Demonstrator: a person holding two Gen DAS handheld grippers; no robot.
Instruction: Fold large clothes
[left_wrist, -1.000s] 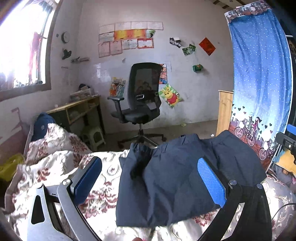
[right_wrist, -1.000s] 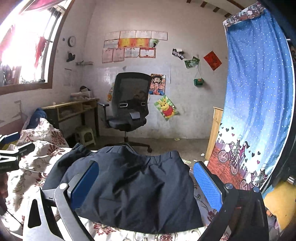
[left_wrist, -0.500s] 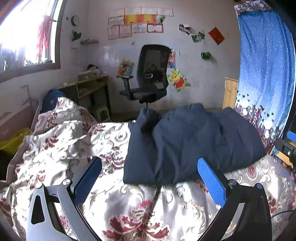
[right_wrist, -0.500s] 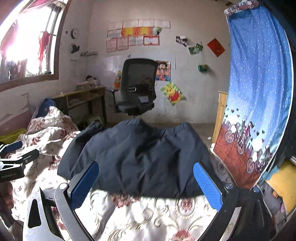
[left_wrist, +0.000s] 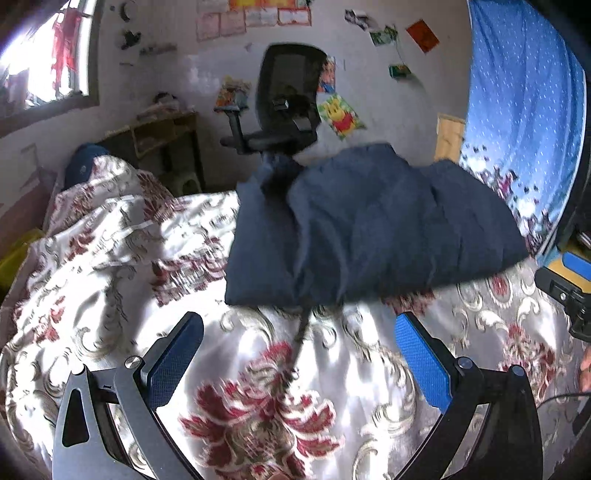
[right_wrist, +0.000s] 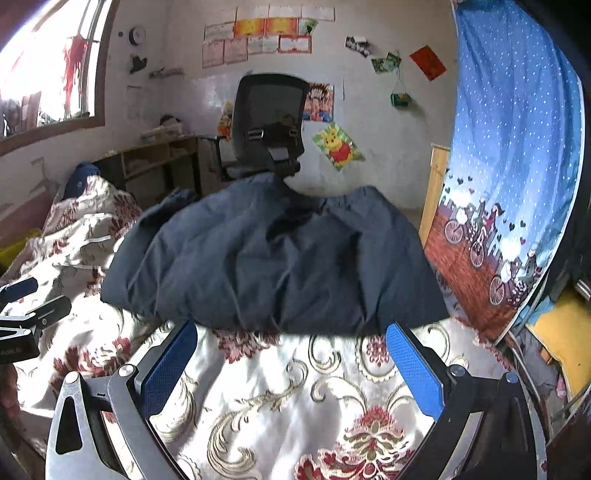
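Observation:
A dark navy garment (left_wrist: 362, 225) lies folded in a rough rectangle on the floral bedspread (left_wrist: 258, 398), at the bed's far end. A thin dark cord (left_wrist: 301, 332) trails from its near edge. It also shows in the right wrist view (right_wrist: 273, 258). My left gripper (left_wrist: 299, 354) is open and empty, hovering over the bedspread short of the garment. My right gripper (right_wrist: 291, 362) is open and empty, its fingertips just short of the garment's near edge. Each gripper shows at the edge of the other's view: the right one (left_wrist: 569, 288), the left one (right_wrist: 22, 314).
A black office chair (right_wrist: 266, 125) stands past the bed's far end. A blue patterned curtain (right_wrist: 509, 177) hangs at the right. A low wooden desk (left_wrist: 159, 140) stands under the window. The bedspread is bunched up at the left (left_wrist: 107, 199).
Both grippers have drawn back from the garment toward the near side of the bed and tilted down. The garment stays lying on the bed. More bedspread now shows between the fingers.

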